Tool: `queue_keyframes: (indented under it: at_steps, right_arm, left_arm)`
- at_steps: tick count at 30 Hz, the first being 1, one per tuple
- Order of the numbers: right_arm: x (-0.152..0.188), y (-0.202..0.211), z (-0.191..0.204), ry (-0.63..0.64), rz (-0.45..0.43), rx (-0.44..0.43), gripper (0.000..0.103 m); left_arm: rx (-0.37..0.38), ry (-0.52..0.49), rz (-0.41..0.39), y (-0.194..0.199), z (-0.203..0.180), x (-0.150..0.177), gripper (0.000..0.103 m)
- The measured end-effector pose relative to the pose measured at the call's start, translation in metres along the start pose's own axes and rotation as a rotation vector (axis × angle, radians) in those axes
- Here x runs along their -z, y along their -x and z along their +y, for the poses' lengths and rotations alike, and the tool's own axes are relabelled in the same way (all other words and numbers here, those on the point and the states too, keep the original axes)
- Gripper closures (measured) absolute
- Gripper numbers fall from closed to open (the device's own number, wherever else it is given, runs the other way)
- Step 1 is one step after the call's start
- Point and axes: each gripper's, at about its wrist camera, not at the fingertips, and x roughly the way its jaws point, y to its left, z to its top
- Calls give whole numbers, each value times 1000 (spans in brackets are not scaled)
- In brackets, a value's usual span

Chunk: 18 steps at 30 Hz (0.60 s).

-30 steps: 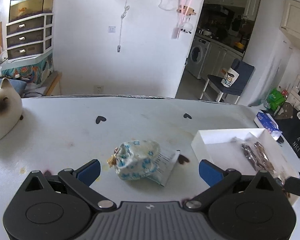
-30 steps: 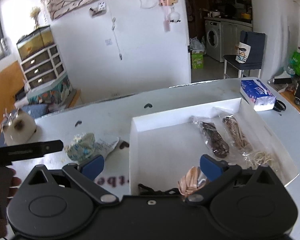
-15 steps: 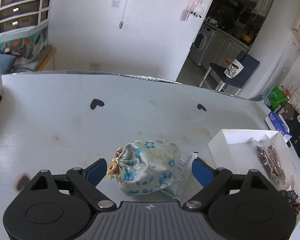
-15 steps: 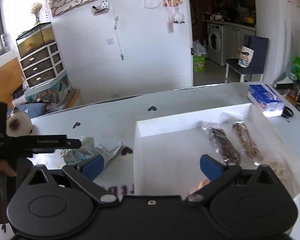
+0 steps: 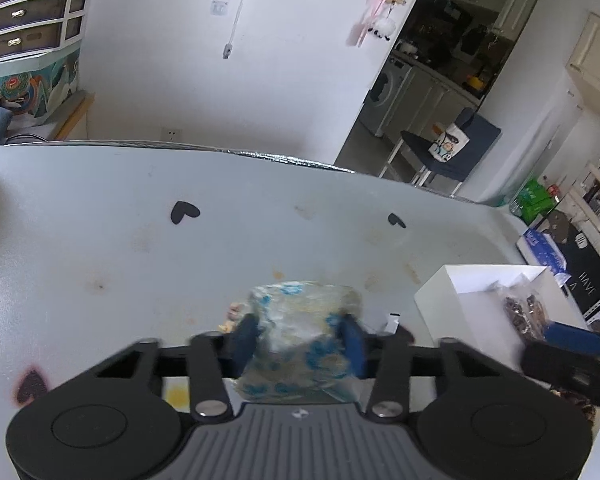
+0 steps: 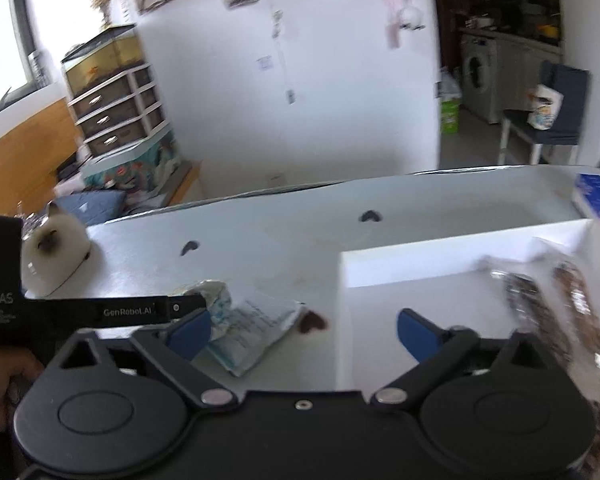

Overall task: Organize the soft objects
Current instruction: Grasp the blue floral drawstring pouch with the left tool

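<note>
From my left wrist, my left gripper (image 5: 300, 342) has just been closing, and its blue fingers (image 5: 244, 340) now press on both sides of the flowered cloth pouch (image 5: 300, 320), which rests on the white bench (image 5: 140, 248). A little farther right stands the white box (image 5: 452, 300), with packets of dark stuff (image 5: 526, 314) lying inside it. Black heart stickers (image 5: 184, 212) dot the bench beyond the pouch.

From my right wrist, my right gripper (image 6: 304, 330) has just narrowed a little, yet its fingers (image 6: 416, 334) stand well apart with nothing clasped between them. They hang over the near left edge of the box (image 6: 420, 276). The pouch (image 6: 216, 300) shows at the left, with the left gripper's black finger (image 6: 140, 311) against it, and a printed packet (image 6: 252, 328) lies just beside it on the bench (image 6: 260, 240). A cat figure (image 6: 56, 256) sits at the far left.
</note>
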Motion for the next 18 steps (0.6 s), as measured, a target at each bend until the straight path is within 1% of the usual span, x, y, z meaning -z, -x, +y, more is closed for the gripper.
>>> queue_keyframes:
  at_steps: [1,3,4,5,6,8,9,11,14,16,17,18]
  right_arm:
    - [-4,-6,2,12,12,-17,23]
    - [-11,-18,8,37,27,-36,27]
    - [-16,-27,11,56,33,-41,33]
    - [-19,-34,13,71,41,-41,41]
    - [-24,-43,16,92,57,-38,46]
    - [-32,-64,23,135,93,-36,61]
    - [-35,-74,26,159,111,-35,65]
    - [-40,-95,33,215,151,-17,79]
    - [-43,-120,41,292,182,16,83]
    - [-43,-134,44,334,207,20,83]
    - [-42,-140,45,355,219,21,83]
    - [-40,-146,46,379,238,22,83]
  left_arm:
    - [-3,2,-4,3,2,0,62]
    - [-2,5,-9,8,5,2,62]
    - [-5,9,-8,10,7,3,63]
    - [-8,13,-7,13,9,4,63]
    - [-12,13,-8,15,11,5,63]
    - [-23,10,-9,19,14,7,63]
    - [-30,5,-8,22,16,9,63]
    - [-46,-9,-6,28,19,12,63]
    - [-82,-38,-1,36,23,18,62]
    - [-97,-36,-3,40,28,20,51]
    - [-112,-28,-9,42,30,21,33]
    - [-125,-25,-15,43,33,22,22]
